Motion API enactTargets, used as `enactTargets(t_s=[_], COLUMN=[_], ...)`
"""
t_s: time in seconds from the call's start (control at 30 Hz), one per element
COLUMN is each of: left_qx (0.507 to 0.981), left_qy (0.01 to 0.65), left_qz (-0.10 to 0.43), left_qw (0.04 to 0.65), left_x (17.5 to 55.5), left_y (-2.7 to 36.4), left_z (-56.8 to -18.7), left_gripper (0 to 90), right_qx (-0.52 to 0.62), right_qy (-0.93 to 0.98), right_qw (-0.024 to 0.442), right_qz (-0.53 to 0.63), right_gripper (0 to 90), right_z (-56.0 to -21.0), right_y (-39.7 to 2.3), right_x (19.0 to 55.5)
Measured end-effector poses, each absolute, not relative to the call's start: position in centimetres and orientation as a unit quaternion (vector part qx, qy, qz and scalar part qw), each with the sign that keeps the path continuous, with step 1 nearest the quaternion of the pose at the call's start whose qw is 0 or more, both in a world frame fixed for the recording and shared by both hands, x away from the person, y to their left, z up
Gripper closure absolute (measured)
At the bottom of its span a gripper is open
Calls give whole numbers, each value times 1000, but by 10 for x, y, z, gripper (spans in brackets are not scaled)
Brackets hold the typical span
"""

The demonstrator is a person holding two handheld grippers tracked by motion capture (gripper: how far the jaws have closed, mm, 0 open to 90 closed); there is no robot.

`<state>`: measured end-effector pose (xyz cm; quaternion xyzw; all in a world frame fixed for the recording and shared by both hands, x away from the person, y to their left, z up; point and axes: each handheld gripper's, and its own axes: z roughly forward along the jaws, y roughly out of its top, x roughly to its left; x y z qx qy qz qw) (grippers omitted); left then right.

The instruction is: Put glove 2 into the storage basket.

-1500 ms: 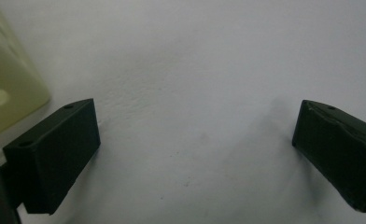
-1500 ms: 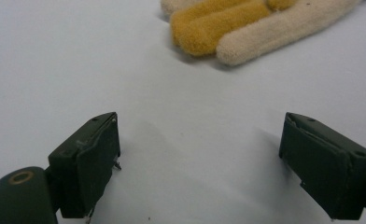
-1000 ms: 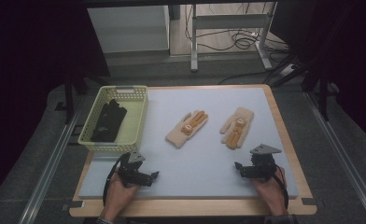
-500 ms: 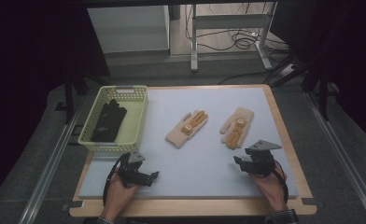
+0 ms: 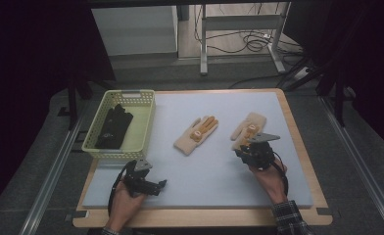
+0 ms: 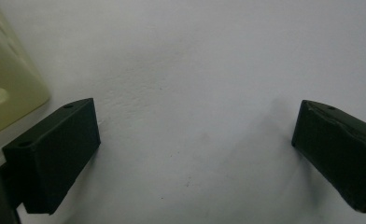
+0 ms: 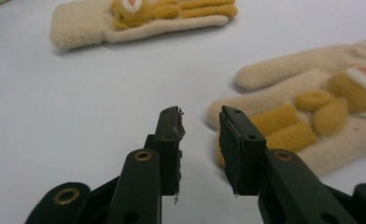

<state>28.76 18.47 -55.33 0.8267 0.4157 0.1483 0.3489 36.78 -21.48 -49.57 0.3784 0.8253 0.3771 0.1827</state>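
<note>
High view: right gripper beside the nearer glove

High view: right gripper (image 5: 245, 152) hovers at the cuff of the right glove (image 5: 249, 128); left glove (image 5: 196, 135) lies mid-mat, basket (image 5: 146, 122) far left.

Left gripper view: left gripper (image 6: 195, 135) spread wide over bare mat.

Right gripper view: jaws have just been closing, narrow gap, nothing between them.

Both grippers are chunky black things: the left gripper (image 5: 153, 185) has a grey plate on top and a black cable looping back by the wrist. The right gripper (image 7: 200, 140) has blocky jaws with round screw holes, worn pad edges, plus a plaid sleeve (image 5: 290, 219).
</note>
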Motion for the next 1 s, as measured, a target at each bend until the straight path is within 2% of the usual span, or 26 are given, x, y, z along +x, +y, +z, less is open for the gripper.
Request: enactTargets(t_s=[0.13,0.27,0.6,0.73,0.83,0.93,1.0], left_qx=[827,827,827,827,827,827,827], left_qy=[416,416,416,416,416,416,416], left_qz=[148,149,148,148,148,148,148], left_qw=[349,349,349,349,349,349,349], left_x=[288,288,288,288,288,288,288], left_y=[185,185,185,185,185,185,185], left_z=[-553,-553,-553,-553,-553,-553,-553], left_gripper=[12,12,12,12,12,12,12], right_qx=[375,375,430,445,455,461,461], right_qy=[828,829,803,797,794,792,791], right_qw=[177,191,227,236,238,230,224], right_qz=[377,368,346,333,326,327,334], right_gripper=[678,695,716,655,654,687,767], right_z=[-497,-498,-499,-506,-513,-519,-521], right_y=[-206,-204,-249,-259,-266,-269,-270], right_x=[373,378,400,412,418,421,423])
